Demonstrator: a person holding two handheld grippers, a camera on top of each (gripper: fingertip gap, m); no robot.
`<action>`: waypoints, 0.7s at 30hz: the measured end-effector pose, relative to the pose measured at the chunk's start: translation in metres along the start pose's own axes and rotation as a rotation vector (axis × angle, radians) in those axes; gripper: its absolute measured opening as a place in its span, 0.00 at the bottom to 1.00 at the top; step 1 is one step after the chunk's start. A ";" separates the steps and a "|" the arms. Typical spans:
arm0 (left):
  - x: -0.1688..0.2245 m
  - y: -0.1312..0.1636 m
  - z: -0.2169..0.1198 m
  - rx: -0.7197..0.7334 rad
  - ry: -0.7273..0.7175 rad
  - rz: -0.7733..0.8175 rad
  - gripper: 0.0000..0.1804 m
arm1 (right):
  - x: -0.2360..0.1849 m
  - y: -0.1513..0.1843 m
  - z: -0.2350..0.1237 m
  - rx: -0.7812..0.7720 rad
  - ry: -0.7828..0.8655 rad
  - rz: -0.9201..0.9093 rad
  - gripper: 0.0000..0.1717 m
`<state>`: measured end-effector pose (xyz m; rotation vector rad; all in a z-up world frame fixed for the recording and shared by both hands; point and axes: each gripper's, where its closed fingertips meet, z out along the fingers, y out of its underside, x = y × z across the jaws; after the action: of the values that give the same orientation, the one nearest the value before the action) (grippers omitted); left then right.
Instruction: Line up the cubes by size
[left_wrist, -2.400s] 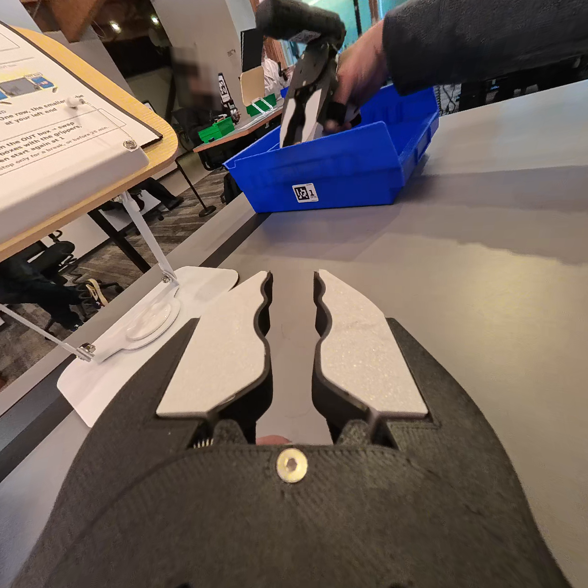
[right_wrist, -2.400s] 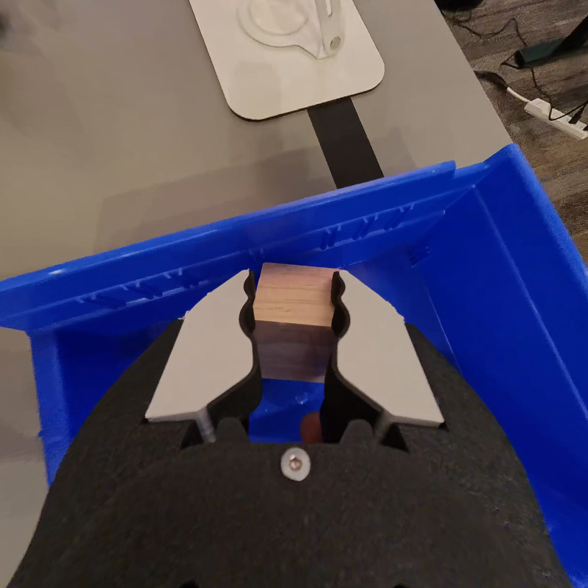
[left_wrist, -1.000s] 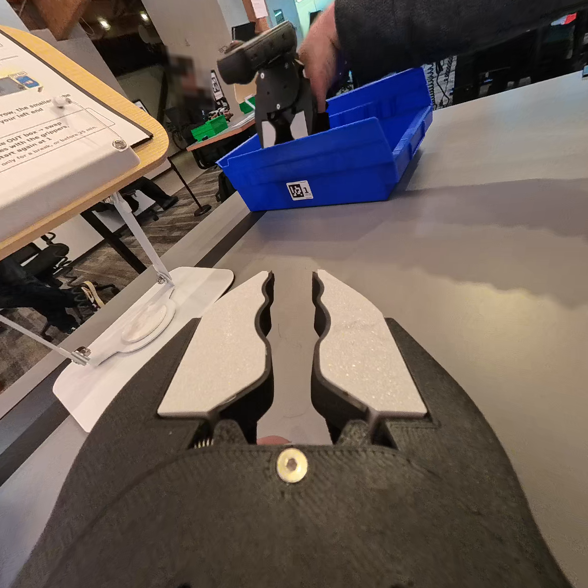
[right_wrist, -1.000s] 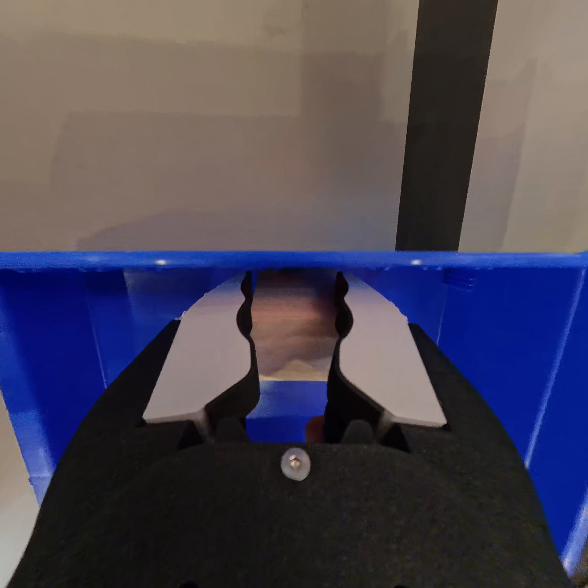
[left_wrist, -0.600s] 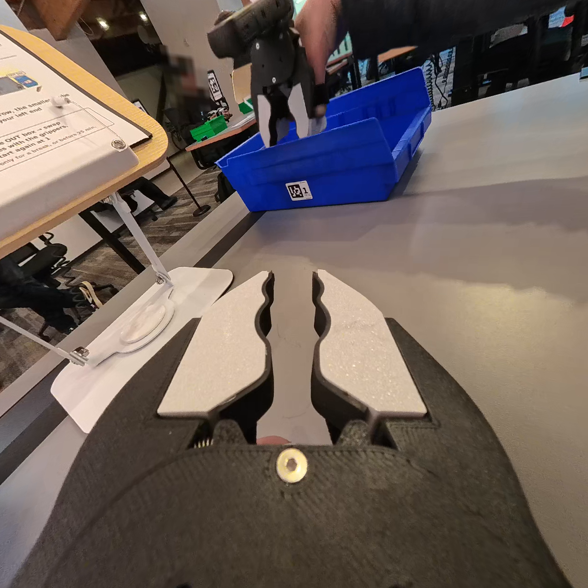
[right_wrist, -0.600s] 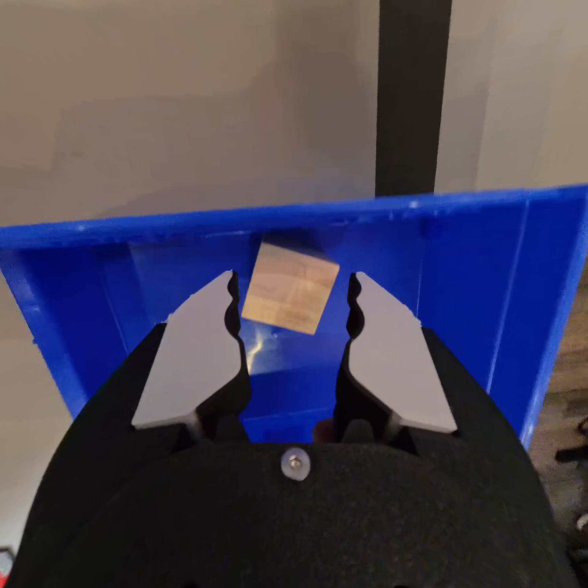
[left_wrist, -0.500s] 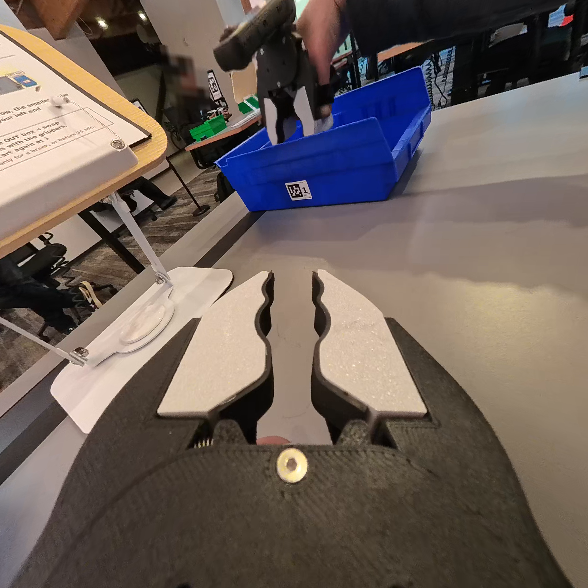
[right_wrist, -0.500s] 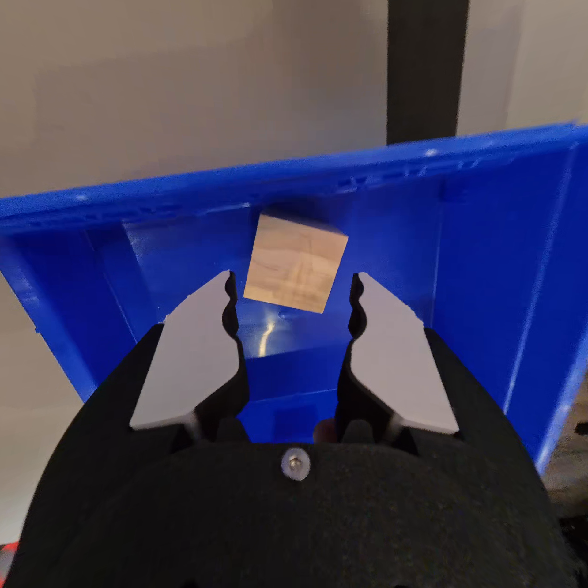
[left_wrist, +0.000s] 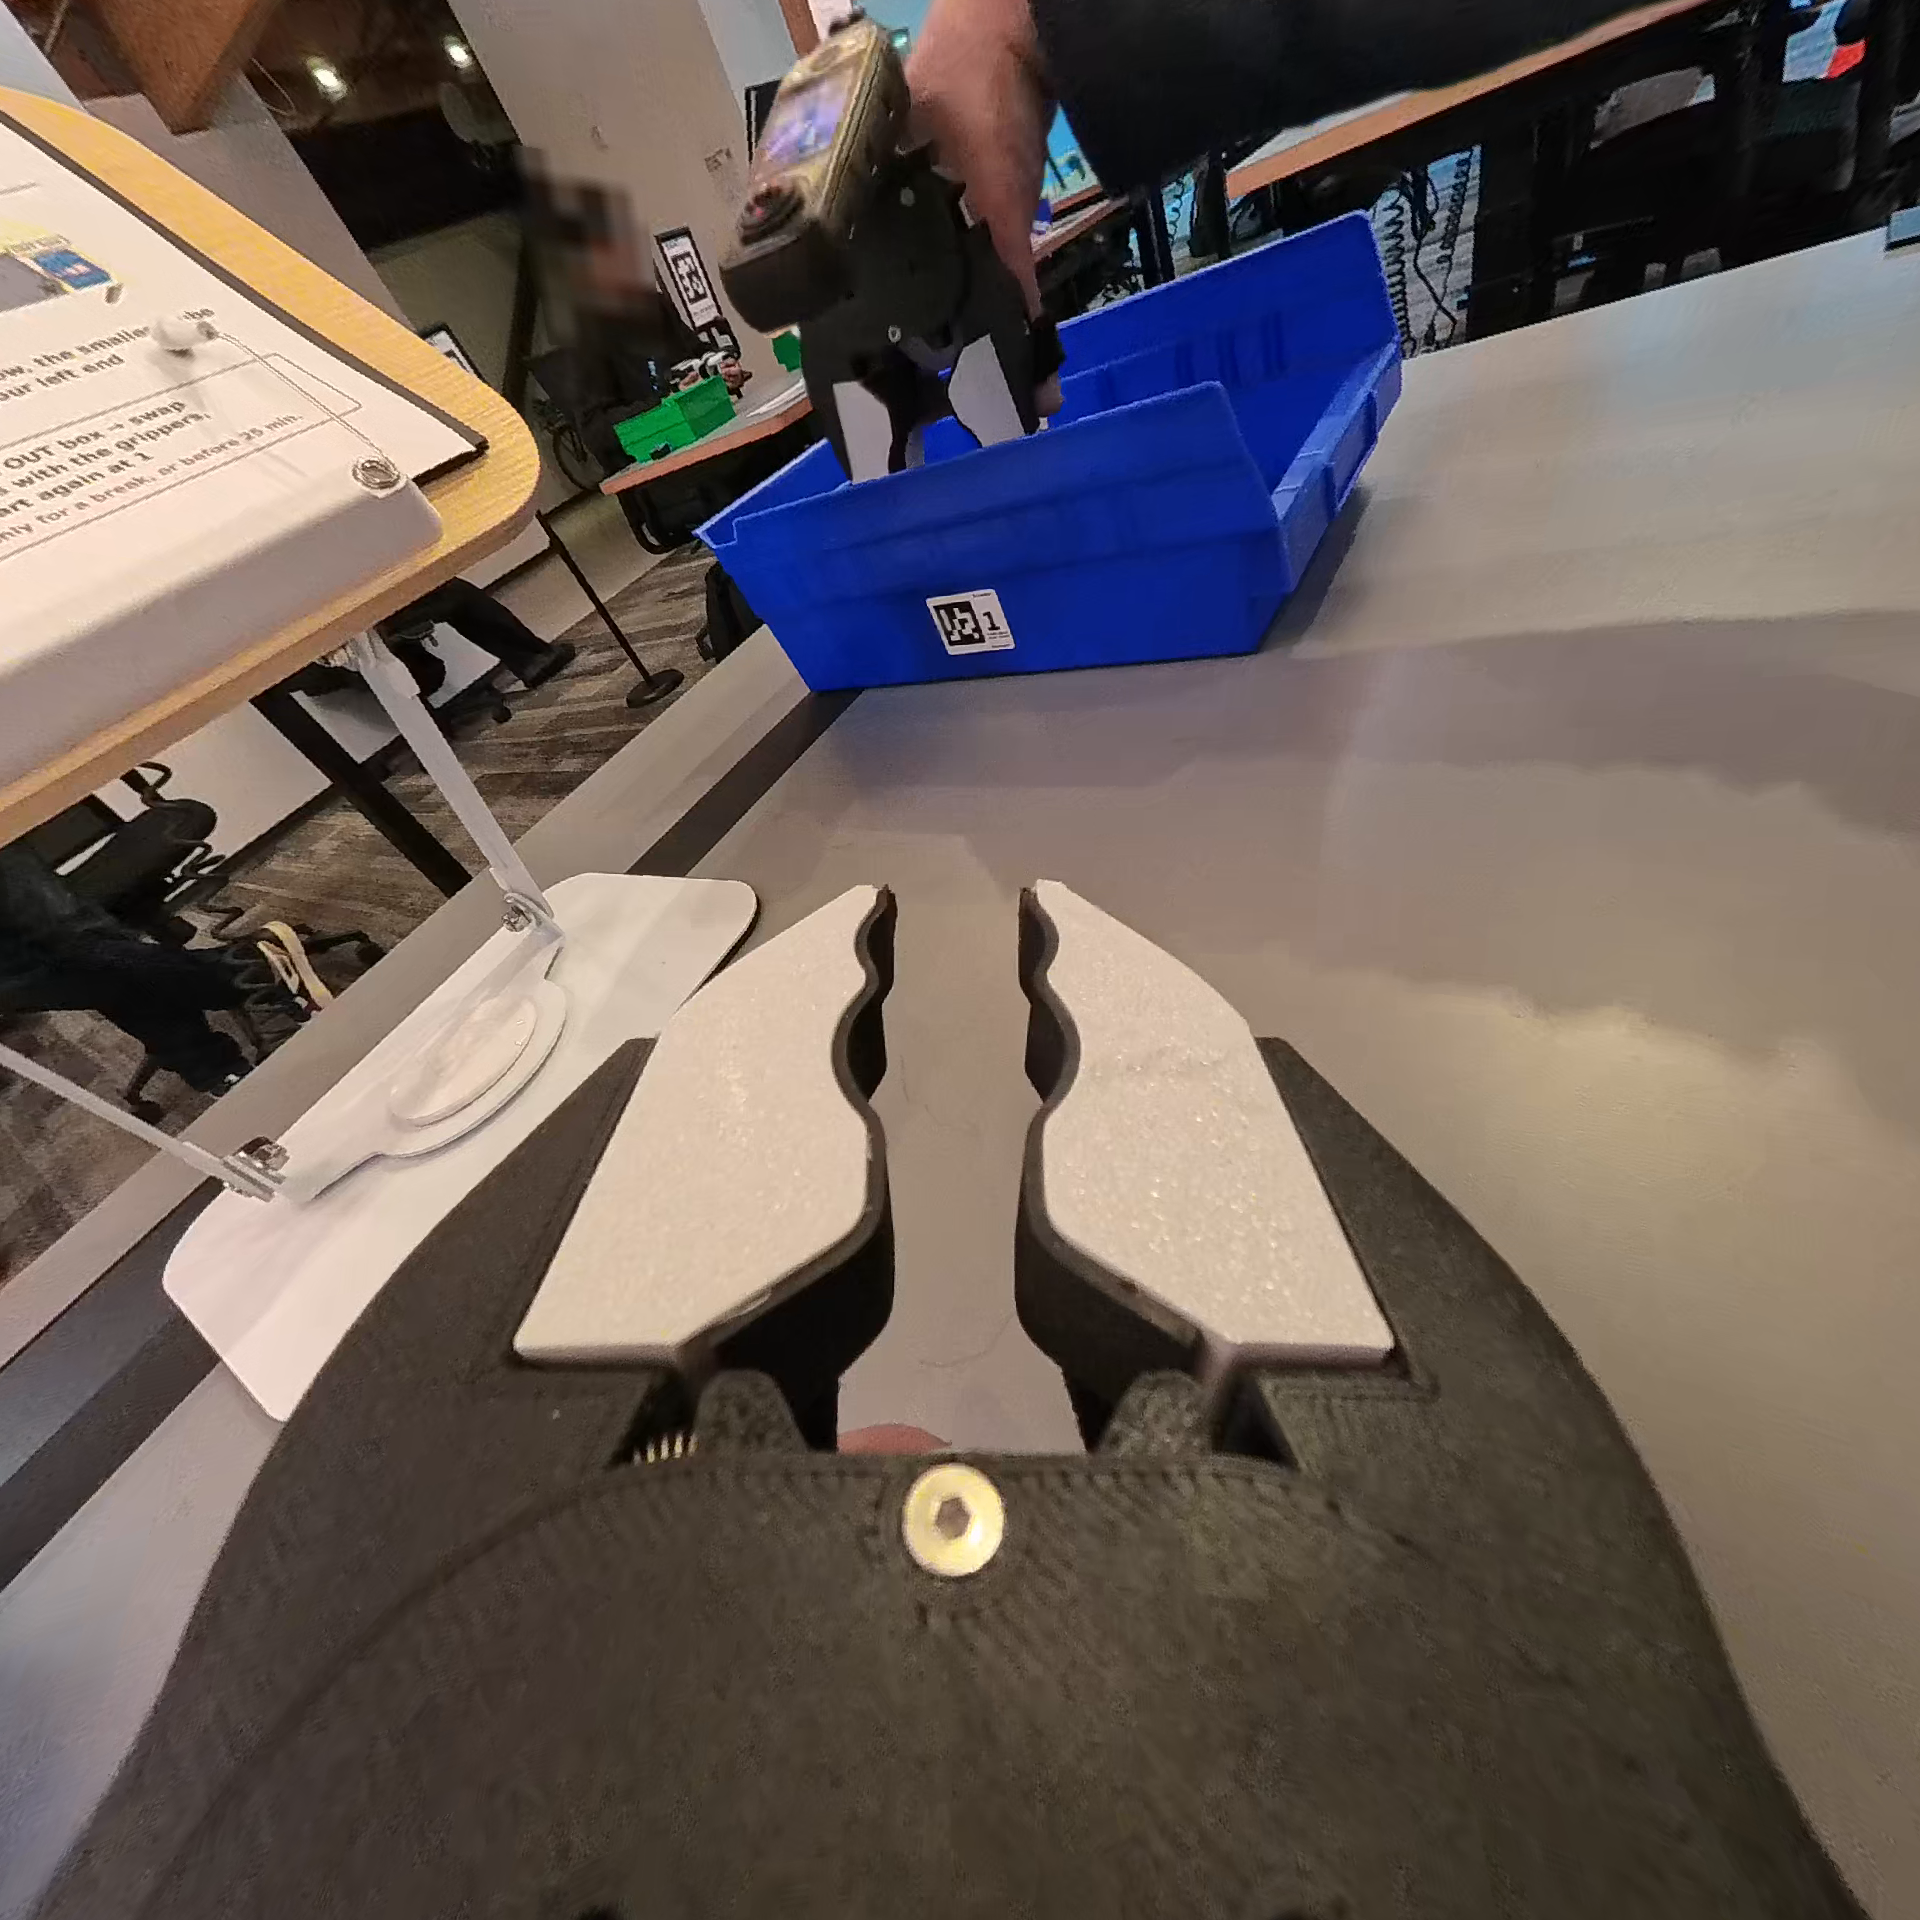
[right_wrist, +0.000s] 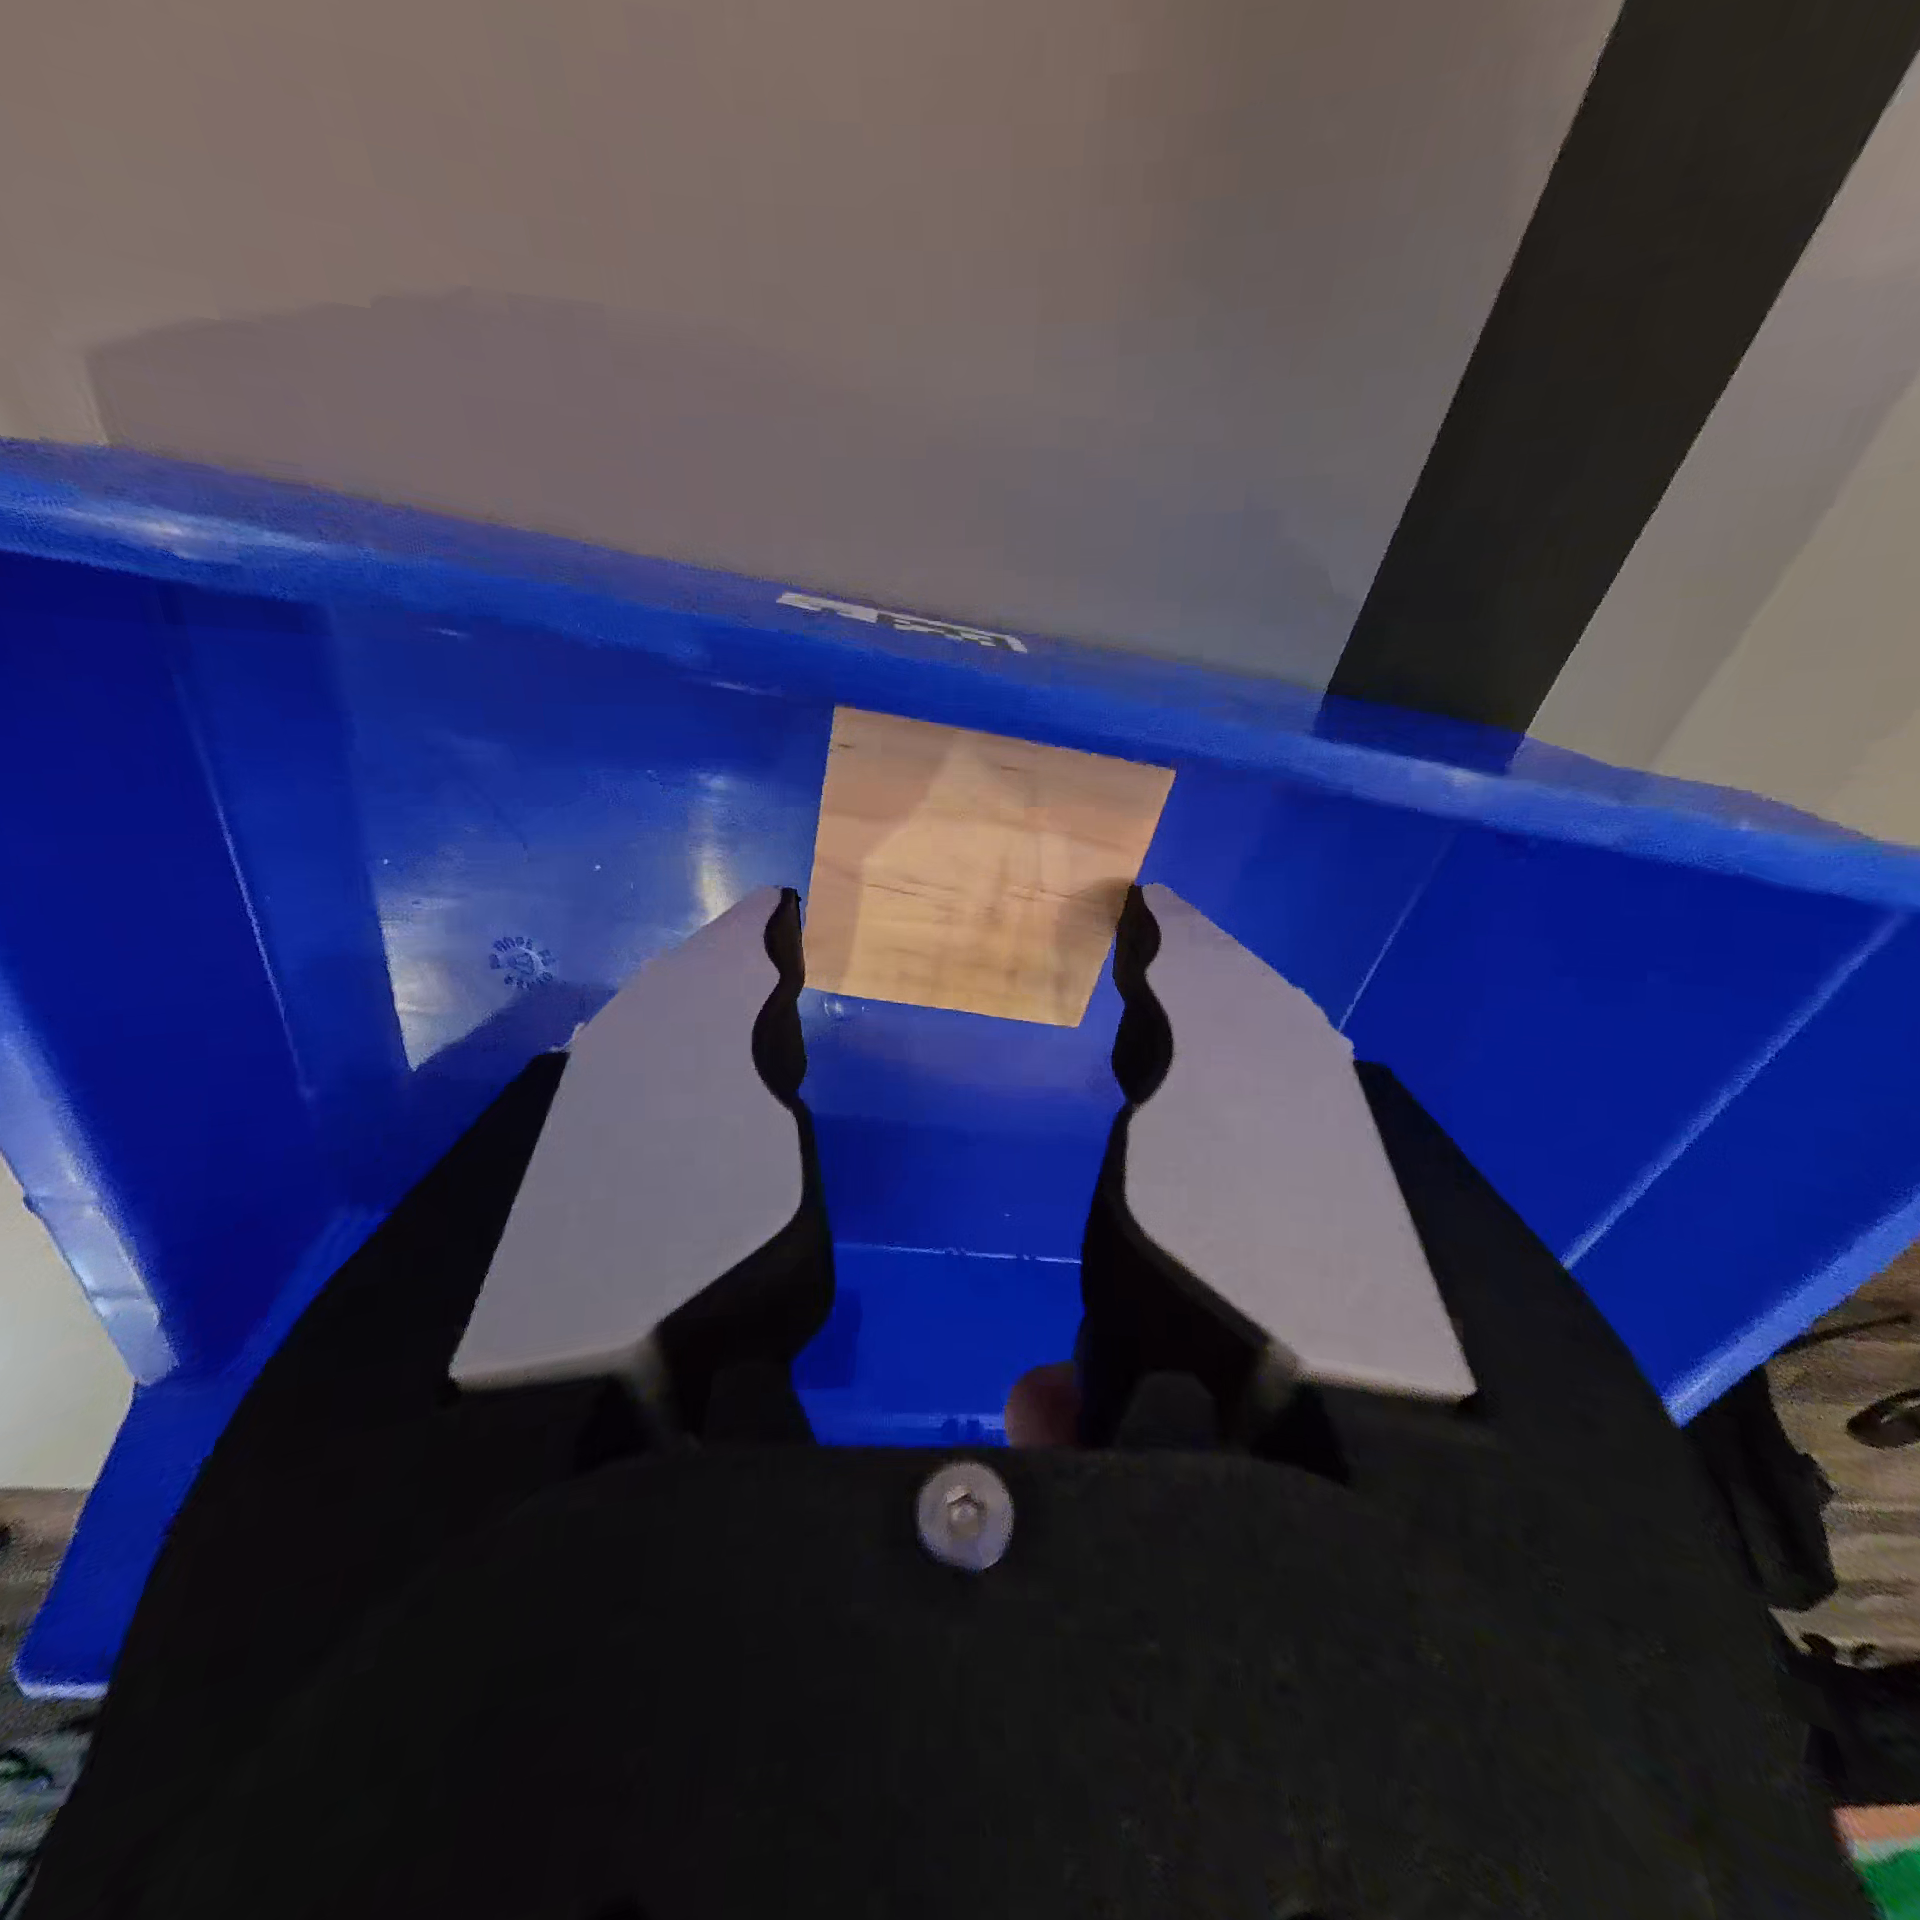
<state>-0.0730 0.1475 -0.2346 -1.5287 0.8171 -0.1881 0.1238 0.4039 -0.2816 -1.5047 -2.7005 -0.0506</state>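
Cubes: we count one wooden cube (right_wrist: 987, 862), lying in the blue bin (right_wrist: 416, 727) against its far wall.
Bins: we see one, on the grey table (left_wrist: 1455, 935) at its far left edge.
Right gripper (right_wrist: 961, 904): jaws wide apart, tips at either side of the cube's near part; we cannot tell whether they touch it.
Left gripper (left_wrist: 956, 904): jaws slightly parted over bare table, nothing between them.
Stands: one white stand (left_wrist: 457, 1049) at the table's left edge.

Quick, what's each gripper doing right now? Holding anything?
Left gripper: slightly open, holding nothing, over the grey table.
Right gripper: open around the wooden cube in the blue bin; grip not certain.
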 end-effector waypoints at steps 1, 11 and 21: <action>0.000 0.000 0.000 0.000 0.000 0.000 0.12 | 0.000 0.000 0.000 -0.012 -0.005 -0.010 0.34; 0.000 0.000 0.000 0.001 0.001 0.000 0.13 | 0.005 0.003 -0.014 -0.006 0.048 0.081 0.44; -0.001 0.000 0.000 0.000 -0.005 -0.004 0.16 | -0.032 -0.008 -0.129 0.184 0.547 0.245 0.37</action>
<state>-0.0739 0.1480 -0.2344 -1.5305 0.8106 -0.1869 0.1371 0.3657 -0.1546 -1.4866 -2.0310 -0.1700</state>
